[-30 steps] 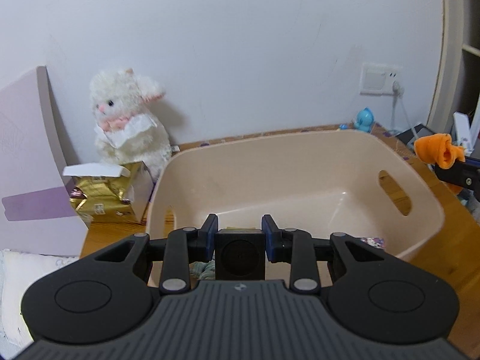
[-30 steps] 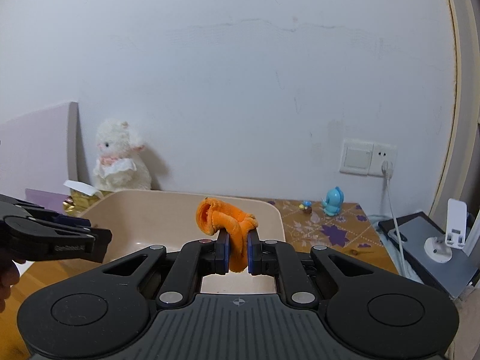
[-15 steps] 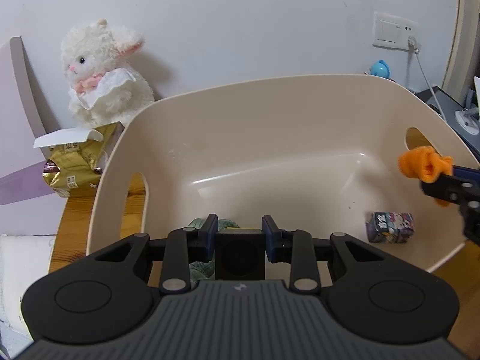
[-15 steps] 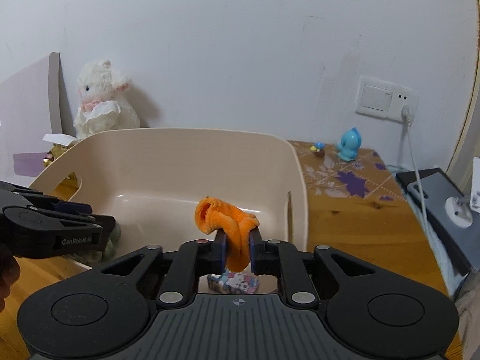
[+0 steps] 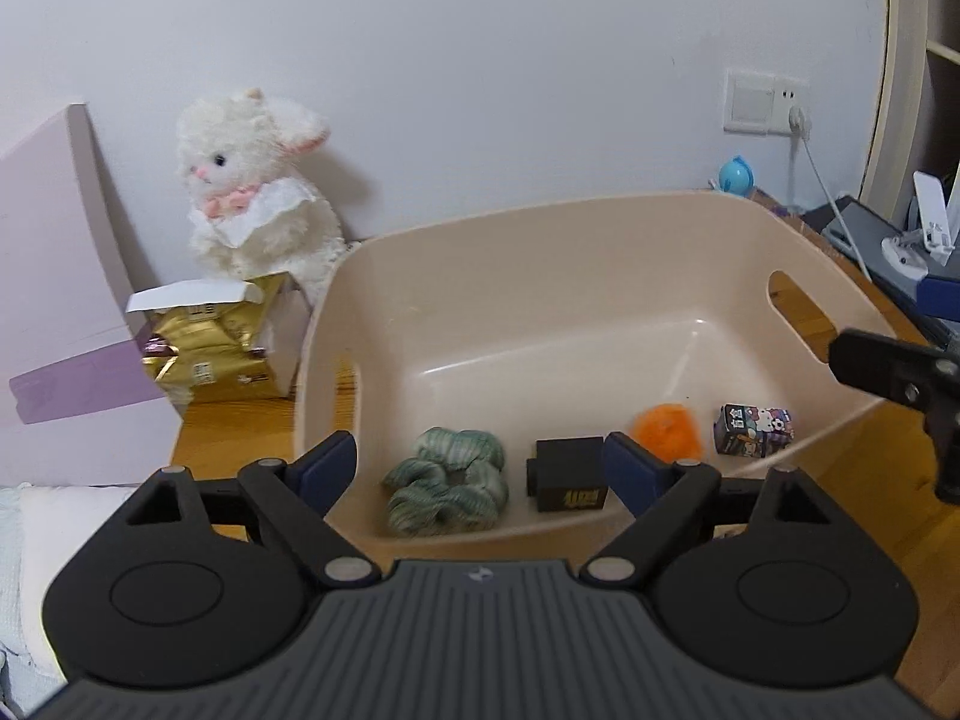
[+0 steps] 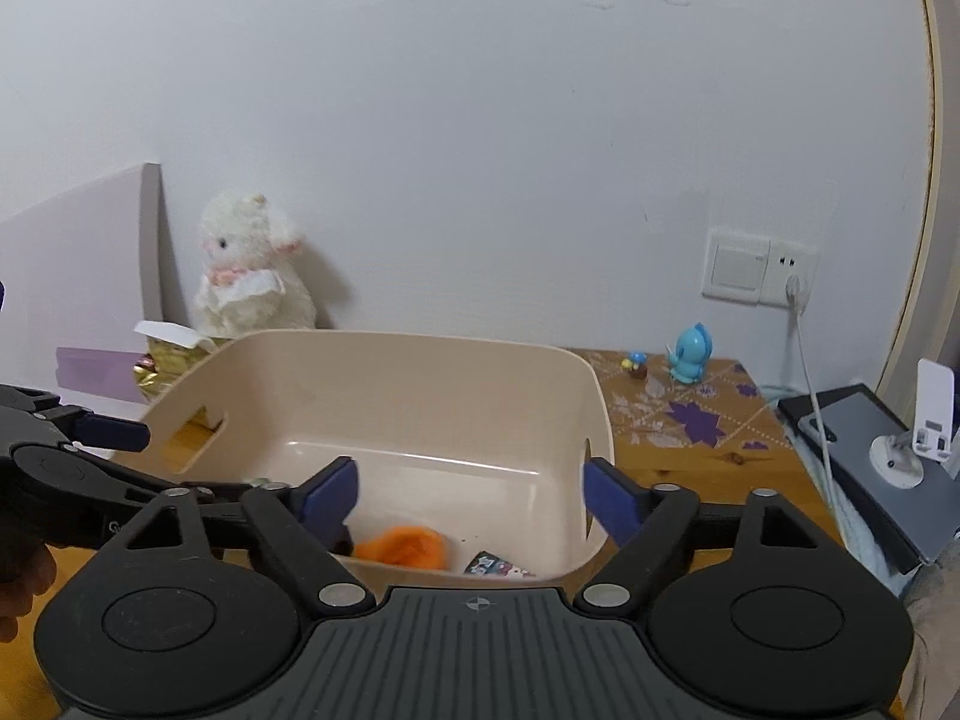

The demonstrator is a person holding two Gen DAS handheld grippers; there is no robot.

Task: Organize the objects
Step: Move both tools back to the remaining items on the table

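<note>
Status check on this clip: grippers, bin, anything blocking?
Left hand-held gripper open, empty. Right hand-held gripper open, empty. Orange scrunchie and black box lie in beige bin. Nothing blocking.

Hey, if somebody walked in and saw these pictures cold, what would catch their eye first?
Probably the cream plastic bin in the middle, with a bright orange fuzzy item on its floor between a black box and a small cartoon box. Next, the white plush bunny against the wall, behind the bin's left corner.
</note>
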